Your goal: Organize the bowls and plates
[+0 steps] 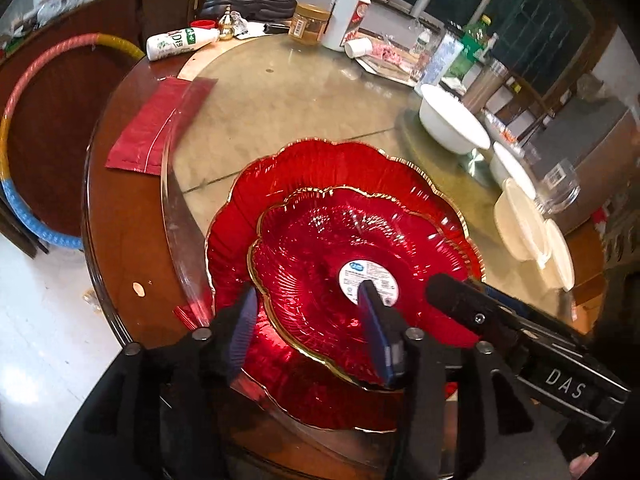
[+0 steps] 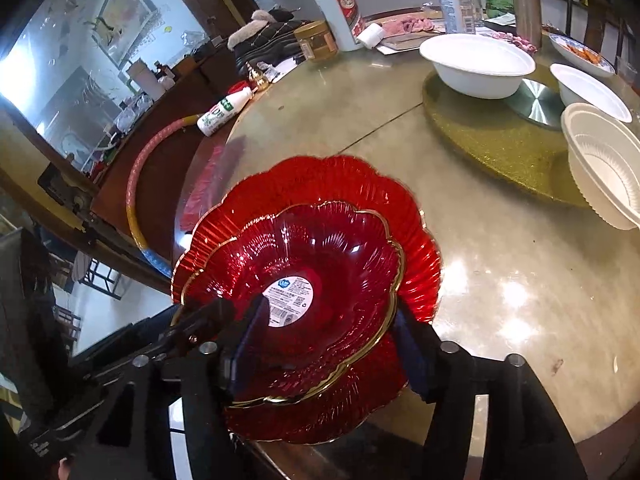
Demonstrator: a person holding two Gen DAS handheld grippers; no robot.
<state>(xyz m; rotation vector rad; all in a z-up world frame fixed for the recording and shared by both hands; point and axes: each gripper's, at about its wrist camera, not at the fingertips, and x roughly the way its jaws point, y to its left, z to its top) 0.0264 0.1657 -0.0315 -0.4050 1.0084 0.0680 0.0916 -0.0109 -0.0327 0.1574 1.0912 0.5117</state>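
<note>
A small red glass plate (image 1: 320,248) with a gold scalloped rim and a white label lies on a larger red glass plate (image 1: 248,200) at the near edge of the glass turntable. Both show in the right wrist view, small plate (image 2: 340,248) on large plate (image 2: 320,176). My left gripper (image 1: 308,320) is open, its blue fingers straddling the small plate's near left rim. My right gripper (image 2: 332,340) is open, its fingers straddling the small plate's near rim. Several white bowls stand to the right, one large (image 2: 476,64), a stack (image 2: 604,168).
The round wooden table (image 1: 116,248) carries a red packet (image 1: 156,124), a lying white bottle (image 1: 180,42), a jar (image 1: 308,24), a white liquor bottle (image 1: 346,12), a boot and clutter at the back. A gold disc (image 2: 492,140) lies under the bowls. A hoop (image 1: 24,108) leans at left.
</note>
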